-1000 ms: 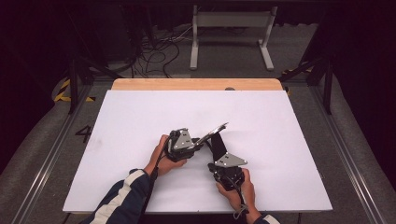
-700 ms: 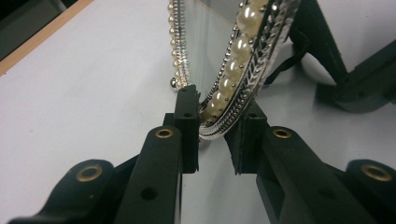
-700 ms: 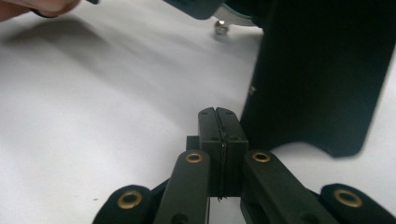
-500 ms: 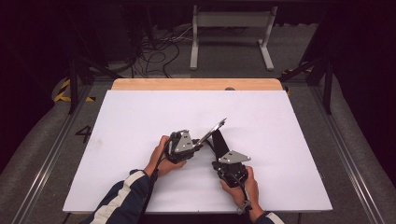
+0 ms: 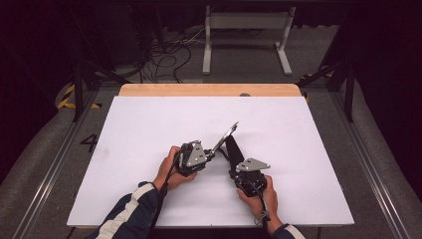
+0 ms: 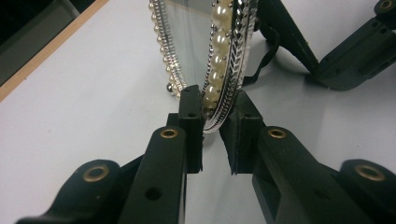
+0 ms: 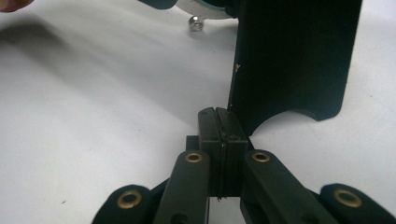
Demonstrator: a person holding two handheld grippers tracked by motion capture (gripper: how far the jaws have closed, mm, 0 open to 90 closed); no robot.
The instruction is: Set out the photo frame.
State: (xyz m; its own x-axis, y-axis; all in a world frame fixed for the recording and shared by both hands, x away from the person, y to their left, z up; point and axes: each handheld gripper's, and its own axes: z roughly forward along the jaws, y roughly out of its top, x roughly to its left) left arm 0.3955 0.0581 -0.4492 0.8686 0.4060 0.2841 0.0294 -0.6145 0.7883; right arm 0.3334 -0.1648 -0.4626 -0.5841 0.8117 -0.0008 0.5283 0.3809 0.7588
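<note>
It looked like a lab: a white table [image 5: 149, 129] under dark drapes, cables [image 5: 169, 55] on the floor, metal rails [image 5: 50, 169] alongside.

Table [image 5: 149, 129]: wide bare white surface is lying open left, right and beyond the hands.
Centre: tilted pearl-rimmed frame [image 5: 226, 134] and its black stand [image 5: 234, 149] are blocking the gap between left gripper [image 5: 211, 155] and right gripper [image 5: 235, 172].
</note>
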